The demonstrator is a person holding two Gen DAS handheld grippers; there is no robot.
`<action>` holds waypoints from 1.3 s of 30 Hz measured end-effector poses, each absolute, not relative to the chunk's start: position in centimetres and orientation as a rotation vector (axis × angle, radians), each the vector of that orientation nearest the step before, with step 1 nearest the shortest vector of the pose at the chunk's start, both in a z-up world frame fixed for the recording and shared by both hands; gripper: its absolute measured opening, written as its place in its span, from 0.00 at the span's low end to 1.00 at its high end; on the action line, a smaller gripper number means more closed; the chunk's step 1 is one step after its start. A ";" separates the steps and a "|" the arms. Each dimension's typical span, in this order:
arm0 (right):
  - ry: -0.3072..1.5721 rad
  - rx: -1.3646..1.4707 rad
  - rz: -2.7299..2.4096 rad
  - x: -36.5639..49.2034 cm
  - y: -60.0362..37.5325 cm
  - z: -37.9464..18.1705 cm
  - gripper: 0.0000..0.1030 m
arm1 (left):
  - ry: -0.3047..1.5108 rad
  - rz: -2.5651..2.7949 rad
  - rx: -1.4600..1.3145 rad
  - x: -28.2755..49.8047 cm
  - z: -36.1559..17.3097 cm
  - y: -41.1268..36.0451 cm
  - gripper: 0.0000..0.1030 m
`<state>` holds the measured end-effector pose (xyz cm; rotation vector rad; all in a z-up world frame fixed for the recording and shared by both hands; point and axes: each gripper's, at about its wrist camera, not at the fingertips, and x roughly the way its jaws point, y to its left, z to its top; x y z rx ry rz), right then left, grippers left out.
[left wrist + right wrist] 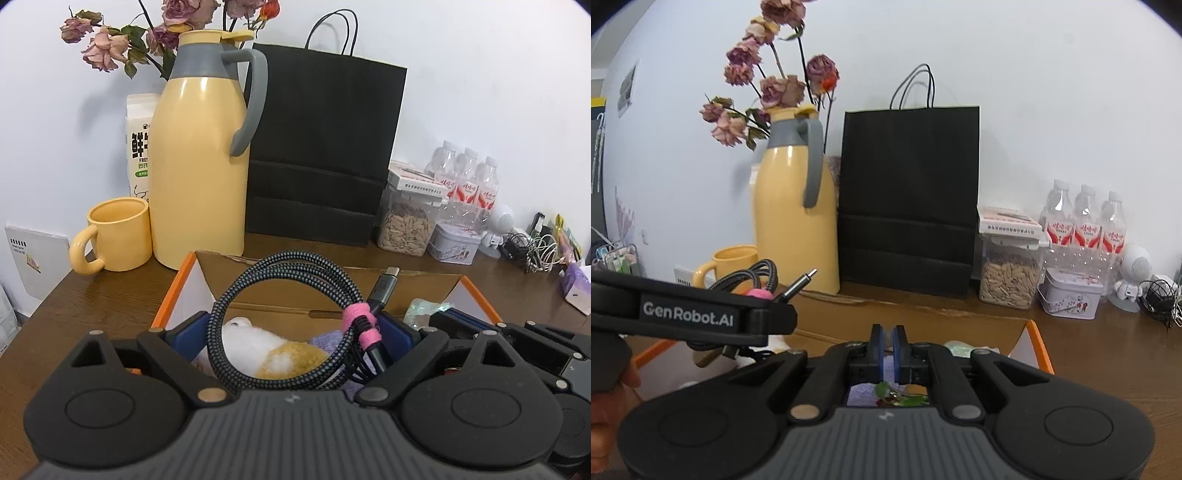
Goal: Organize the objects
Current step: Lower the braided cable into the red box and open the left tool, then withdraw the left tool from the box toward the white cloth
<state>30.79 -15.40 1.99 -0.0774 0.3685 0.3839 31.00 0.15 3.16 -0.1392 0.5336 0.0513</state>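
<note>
Braided black-and-grey cable [284,314], coiled into a loop and bound with a pink strap [360,325], was pinched between the blue pads of the left tool [291,332]. The coil stood upright in that grip, its metal plug [384,284] sticking up at the right, and it hung over the open cardboard box [184,291] with orange edges. Down inside the box lay a white-and-tan plush toy [273,350] and a bit of lilac cloth [325,338].

From the right wrist view, the right tool [886,350] had its two pads pressed together with nothing visible between them (only a thin slit showed). It also sat over the box [1030,343], with lilac cloth and some green leaves [897,397] visible below it. The left tool's arm crossed the left edge of that view, carrying the cable.

Behind the box on the brown wooden surface [110,295] stood a yellow mug [114,236], a tall yellow jug [203,147] with a grey handle, a milk carton [140,147], dried roses [107,44] and a black paper bag [321,147]. Farther right were a jar of seeds [406,225], a small tin [454,243], three water bottles [469,177] and a tangle of chargers [532,243].
</note>
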 end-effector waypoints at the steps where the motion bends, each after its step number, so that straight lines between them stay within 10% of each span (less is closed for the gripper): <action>1: 0.380 -0.076 0.379 31.0 -15.5 1.8 0.06 | 0.537 0.059 -0.142 31.1 3.0 0.3 0.95; 5: 0.399 -0.076 0.348 31.3 -15.9 1.5 0.23 | 0.507 0.090 -0.162 30.9 3.1 0.9 1.00; 9: 0.369 -0.067 0.317 30.7 -16.4 1.6 0.96 | 0.498 0.101 -0.161 30.7 3.3 1.0 1.00; 39: 0.280 -0.101 0.344 20.5 -17.7 3.2 1.00 | 0.461 0.088 -0.081 20.3 4.1 3.0 1.00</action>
